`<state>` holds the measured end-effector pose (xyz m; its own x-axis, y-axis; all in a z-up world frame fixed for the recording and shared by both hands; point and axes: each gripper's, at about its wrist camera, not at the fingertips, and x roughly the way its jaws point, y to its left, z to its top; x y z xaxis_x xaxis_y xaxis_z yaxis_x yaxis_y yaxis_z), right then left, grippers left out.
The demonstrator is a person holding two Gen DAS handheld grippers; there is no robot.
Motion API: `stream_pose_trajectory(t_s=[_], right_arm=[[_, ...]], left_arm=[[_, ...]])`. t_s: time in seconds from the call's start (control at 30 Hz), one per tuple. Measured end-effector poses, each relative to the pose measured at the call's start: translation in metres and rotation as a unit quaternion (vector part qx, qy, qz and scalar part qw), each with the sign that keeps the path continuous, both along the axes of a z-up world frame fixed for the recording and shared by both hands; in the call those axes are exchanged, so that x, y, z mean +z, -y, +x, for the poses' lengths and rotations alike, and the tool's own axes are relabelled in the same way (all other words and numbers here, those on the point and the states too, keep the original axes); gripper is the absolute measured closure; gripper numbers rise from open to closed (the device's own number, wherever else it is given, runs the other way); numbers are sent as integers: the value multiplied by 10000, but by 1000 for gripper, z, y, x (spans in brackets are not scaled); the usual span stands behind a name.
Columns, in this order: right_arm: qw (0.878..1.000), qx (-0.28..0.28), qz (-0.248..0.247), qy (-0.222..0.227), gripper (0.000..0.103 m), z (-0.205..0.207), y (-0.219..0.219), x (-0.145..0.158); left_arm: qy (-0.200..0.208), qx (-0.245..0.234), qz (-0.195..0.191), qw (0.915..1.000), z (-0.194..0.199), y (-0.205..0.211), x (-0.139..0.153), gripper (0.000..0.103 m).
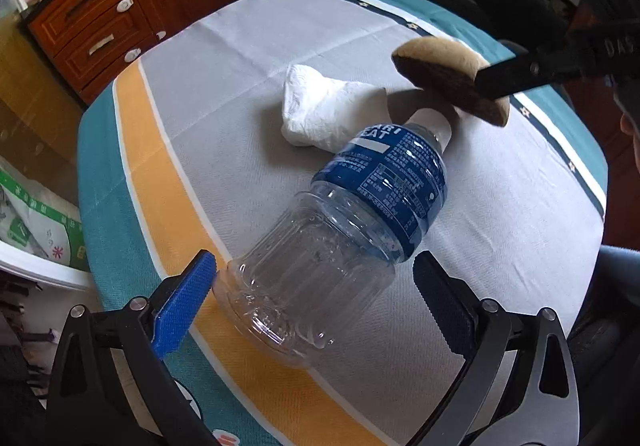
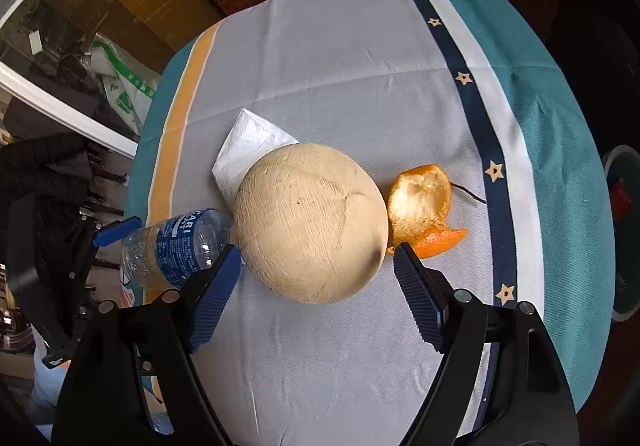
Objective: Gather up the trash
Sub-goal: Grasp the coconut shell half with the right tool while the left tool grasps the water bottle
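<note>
An empty clear plastic bottle (image 1: pixel 344 222) with a blue label lies on its side on the striped tablecloth (image 1: pixel 256 58). My left gripper (image 1: pixel 316 286) is open, its blue fingers either side of the bottle's base. A crumpled white tissue (image 1: pixel 320 110) lies beyond the bottle. My right gripper (image 2: pixel 316 266) is shut on a round tan coconut shell (image 2: pixel 312 222), held above the table; the shell also shows in the left wrist view (image 1: pixel 444 74). An orange peel (image 2: pixel 424 206) lies just right of the shell. The bottle (image 2: pixel 176 246) and tissue (image 2: pixel 248 154) also show in the right wrist view.
A wooden cabinet with drawers (image 1: pixel 92 22) stands beyond the table's far edge. A green and white bag (image 2: pixel 124 86) lies on the floor to the left. A round teal object (image 2: pixel 624 238) sits on the floor at the right.
</note>
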<state>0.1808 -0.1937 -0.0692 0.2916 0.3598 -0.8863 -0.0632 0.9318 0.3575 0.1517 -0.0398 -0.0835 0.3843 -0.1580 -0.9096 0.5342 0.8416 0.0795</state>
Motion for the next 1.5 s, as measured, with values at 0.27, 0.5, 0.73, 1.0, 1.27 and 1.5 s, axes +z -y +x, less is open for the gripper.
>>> stream_pose_trajectory(t_s=[0.27,0.5,0.73,1.0,1.27,1.5], right_arm=[[9970,-513,534,209,32,0,48,13],[9926,-911,755,276,42,4,86,9],[9951,-833,437,304,73,4,93,9],[9985,-368,395,105,71,15,68,-9],[9996,-197,121,169,95,21,49,-20],[9979,-390,41,519,95,12,63,3]], left_arm=[[-229,-149,-62,9996,6,12,0,4],[-477,-232,-449,9976,8,19,10,4],[-743,-488,-391,9953,-10,39,7,8],[-802,-462,-138,9956,-14,36,7,8],[-850,-355,-212,9955,3,45,13,8],[-1069,-500,-109,9930,7,69,-7,33]])
